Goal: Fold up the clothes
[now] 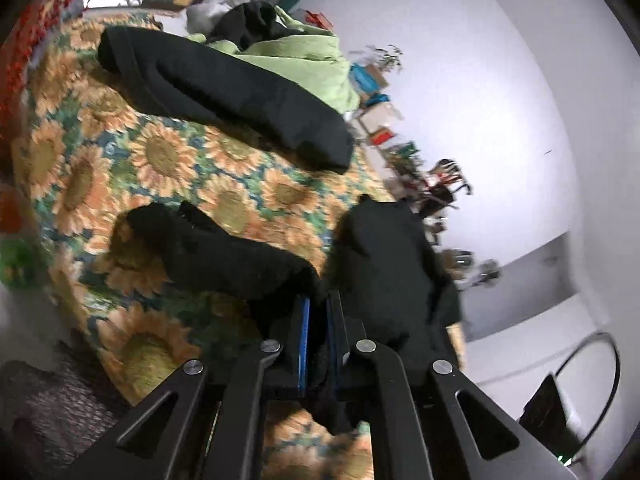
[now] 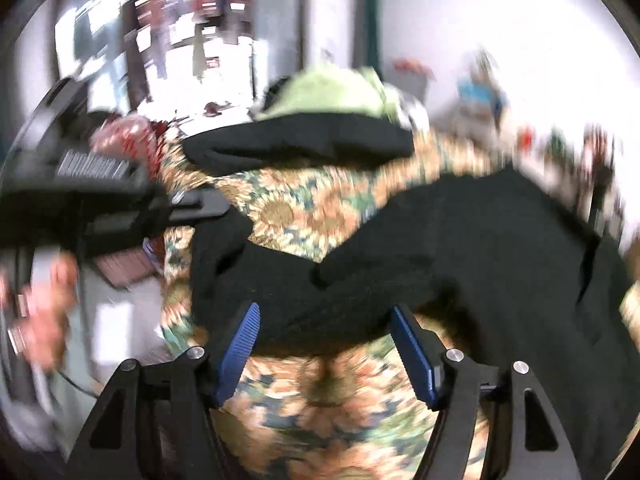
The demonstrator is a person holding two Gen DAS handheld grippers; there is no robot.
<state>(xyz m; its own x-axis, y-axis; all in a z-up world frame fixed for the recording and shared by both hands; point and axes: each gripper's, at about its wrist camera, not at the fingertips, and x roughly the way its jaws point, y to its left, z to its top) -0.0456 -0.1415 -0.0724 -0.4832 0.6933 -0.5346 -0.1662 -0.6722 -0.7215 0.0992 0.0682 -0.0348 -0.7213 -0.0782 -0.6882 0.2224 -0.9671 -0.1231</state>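
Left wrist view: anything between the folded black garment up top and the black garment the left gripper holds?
Only bare sunflower bedspread lies between the folded black garment and the held black garment; left wrist view shows it.

Both fisheye views are brightly lit indoors, with walls bending into dark circular corners. The right wrist view is heavily motion-blurred; its window area [image 2: 192, 40] is blown out to white glare. The left wrist view is sharper, blurring toward the rim. The black garment [image 1: 224, 88] shows almost no detail and casts a soft shadow on the sunflower bedspread [image 1: 168, 160] beneath it.
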